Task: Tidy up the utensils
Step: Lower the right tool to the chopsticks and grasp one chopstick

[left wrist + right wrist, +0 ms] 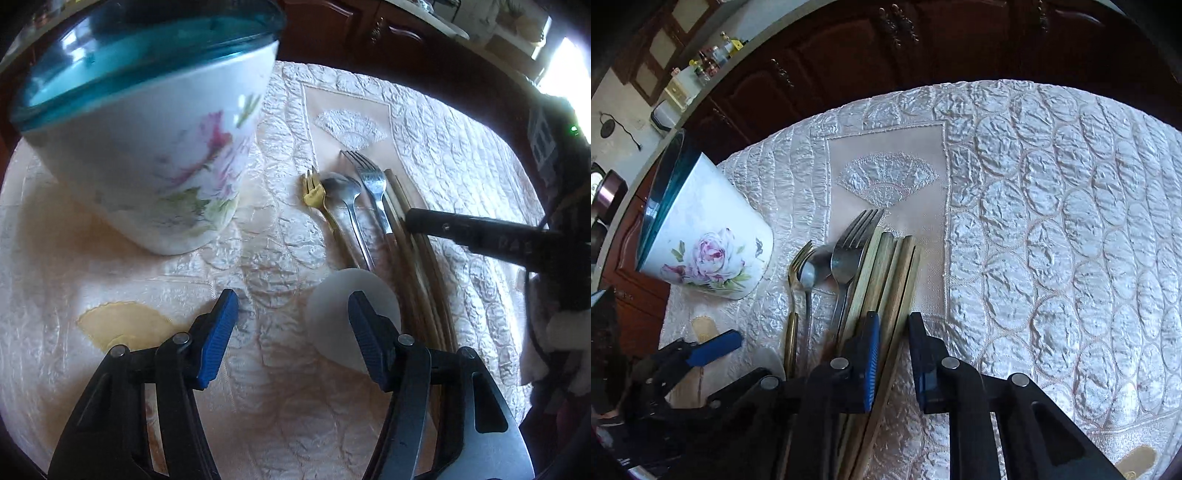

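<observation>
A white floral pot with a blue rim stands on the quilted cloth, at left in the right wrist view. Beside it lie a gold fork, a steel spoon, a steel fork and several wooden chopsticks. My left gripper is open and empty, low over the cloth near a white disc. My right gripper straddles the chopsticks, jaws slightly apart around some of them; whether it grips them is unclear. It shows in the left wrist view.
The quilted cream cloth covers the table. Dark wooden cabinets stand beyond the far edge. A cream fan patch lies on the cloth by my left finger.
</observation>
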A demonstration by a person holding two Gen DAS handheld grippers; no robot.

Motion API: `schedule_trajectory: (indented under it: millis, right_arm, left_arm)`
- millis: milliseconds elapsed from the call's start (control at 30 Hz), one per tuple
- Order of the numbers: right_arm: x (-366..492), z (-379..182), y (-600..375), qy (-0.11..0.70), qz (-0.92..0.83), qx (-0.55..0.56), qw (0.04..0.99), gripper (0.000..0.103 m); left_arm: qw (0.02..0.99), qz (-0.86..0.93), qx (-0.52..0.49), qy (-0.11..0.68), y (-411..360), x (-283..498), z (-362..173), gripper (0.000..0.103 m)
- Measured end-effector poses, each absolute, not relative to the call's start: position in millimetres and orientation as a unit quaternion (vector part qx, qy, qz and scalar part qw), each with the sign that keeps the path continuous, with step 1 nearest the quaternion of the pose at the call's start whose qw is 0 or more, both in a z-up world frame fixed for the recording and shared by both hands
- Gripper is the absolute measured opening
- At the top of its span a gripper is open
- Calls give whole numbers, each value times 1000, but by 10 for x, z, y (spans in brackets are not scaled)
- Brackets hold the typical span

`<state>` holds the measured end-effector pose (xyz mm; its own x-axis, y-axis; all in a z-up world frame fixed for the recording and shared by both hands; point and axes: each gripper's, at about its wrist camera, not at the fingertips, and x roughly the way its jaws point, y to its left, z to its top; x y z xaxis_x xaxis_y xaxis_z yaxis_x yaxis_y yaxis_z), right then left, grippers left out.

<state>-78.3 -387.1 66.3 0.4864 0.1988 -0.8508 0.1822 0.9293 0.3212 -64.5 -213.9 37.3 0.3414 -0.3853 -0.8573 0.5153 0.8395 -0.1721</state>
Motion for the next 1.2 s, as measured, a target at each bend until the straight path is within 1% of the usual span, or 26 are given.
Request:
schedule_trajectory:
  millis: [33, 67, 100, 167, 233, 300, 400, 500, 567, 600, 667, 700, 733, 767, 833, 967, 1067, 1100, 1167, 1200]
  right_arm:
    - [-826, 680, -3913, 505, 4, 196, 840, 11]
    - [-872, 692, -3948, 504, 2, 203, 840, 11]
    - [-910, 701, -3967, 502, 0, 205, 840, 11]
    - [-970, 692, -4014, 506, -10, 192, 841, 10]
    - [-1021, 655, -4048, 514, -17, 188, 837, 8]
    - [-1068, 681, -4084, 508, -15, 202, 837, 7]
    - [-1072, 763, -4102, 488, -15, 214, 846, 8]
    - [-998, 771, -4125, 495, -13, 213, 842, 12]
    - [-905, 716, -4065, 505, -13, 205, 838, 21]
    - [-876, 682, -4058, 508, -14, 204, 837, 21]
    - [-824, 673, -4038, 506, -14, 197, 840, 21]
    - [-804, 669, -4030, 508, -16, 191, 839, 19]
    - [-800, 660, -4032, 512, -16, 188, 838, 13]
    - [-828, 653, -4049, 513, -11, 187, 837, 10]
    - [-869, 644, -4061, 514, -13, 184, 838, 9]
    - [-1134, 662, -4216, 517, -25, 181, 836, 9]
    - [-1186, 652, -4251, 524, -19, 175, 833, 9]
    - [-1178, 644, -4248, 525, -18, 176, 832, 9]
    - [-1134, 619, -4220, 526, -16, 180, 831, 14]
    - [-1113, 606, -4231, 526, -13, 184, 830, 15]
  left_arm:
    - [816, -280, 63, 502, -2144, -648, 382, 54]
    - [813, -285, 60, 503, -2146, -644, 388, 46]
    - [811, -289, 57, 506, -2142, -634, 396, 34]
    - [801, -301, 47, 515, -2155, -616, 391, 16]
    - [798, -305, 48, 518, -2132, -620, 407, 14]
    - [795, -308, 49, 521, -2110, -633, 418, 10]
    - [791, -311, 44, 525, -2012, -663, 451, 6]
    - [792, -306, 43, 527, -1978, -672, 459, 6]
    - [791, -305, 42, 529, -1963, -689, 460, 6]
    - [790, -305, 41, 530, -1954, -702, 460, 6]
    - [787, -308, 49, 532, -1965, -715, 453, 6]
    - [787, -307, 51, 533, -1966, -721, 452, 6]
    - [787, -306, 52, 534, -1971, -720, 446, 6]
    - [786, -305, 52, 535, -1970, -721, 438, 6]
    - [785, -304, 51, 536, -1985, -712, 424, 6]
    - [780, -310, 44, 541, -2016, -656, 373, 17]
    - [780, -313, 45, 540, -2065, -630, 358, 23]
    - [779, -315, 47, 540, -2091, -627, 357, 28]
    - [774, -325, 53, 540, -2141, -634, 367, 34]
    - [773, -329, 59, 540, -2164, -644, 371, 34]
